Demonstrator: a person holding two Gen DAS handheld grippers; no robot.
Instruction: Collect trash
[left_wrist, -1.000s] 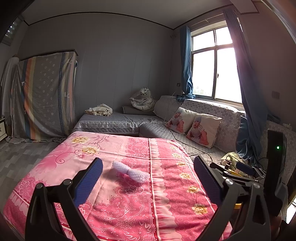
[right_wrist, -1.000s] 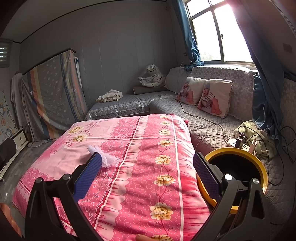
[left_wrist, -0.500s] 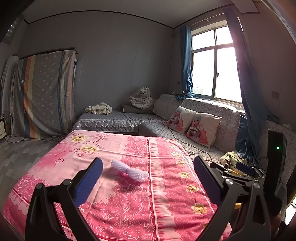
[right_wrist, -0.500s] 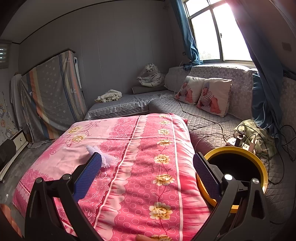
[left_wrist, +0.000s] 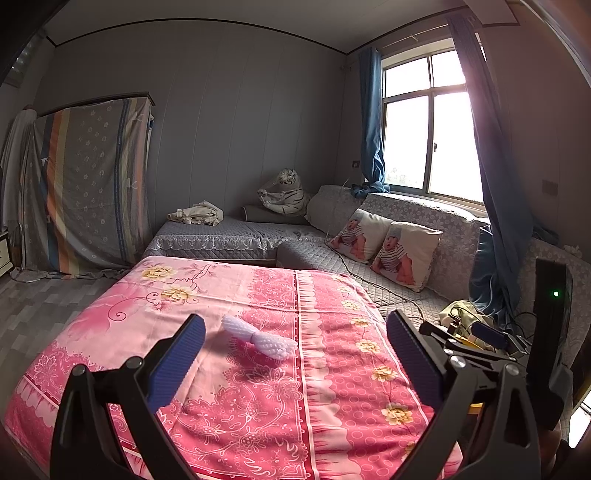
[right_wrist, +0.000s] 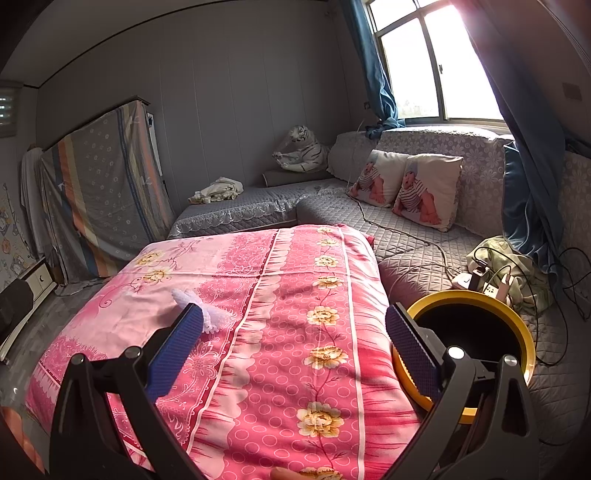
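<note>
A white foam net sleeve (left_wrist: 258, 339) lies on the pink flowered cloth (left_wrist: 236, 398) that covers the table. In the right wrist view the sleeve (right_wrist: 199, 306) lies at the left, partly behind the left finger. My left gripper (left_wrist: 295, 354) is open and empty, above the cloth, with the sleeve just ahead between its fingers, nearer the left one. My right gripper (right_wrist: 293, 345) is open and empty above the cloth's right half. A yellow-rimmed black bin (right_wrist: 476, 325) stands on the sofa at the right, beside the right finger.
A grey quilted corner sofa (right_wrist: 424, 240) wraps the table's far and right sides, with two baby-print cushions (right_wrist: 406, 188), a plush tiger (right_wrist: 303, 149), a power strip and cables (right_wrist: 491, 284). A cloth-covered cabinet (left_wrist: 85, 184) stands at the left.
Both grippers have drifted slightly; the left wrist view has shifted a little so the sleeve sits marginally lower and nearer. Both stay open.
</note>
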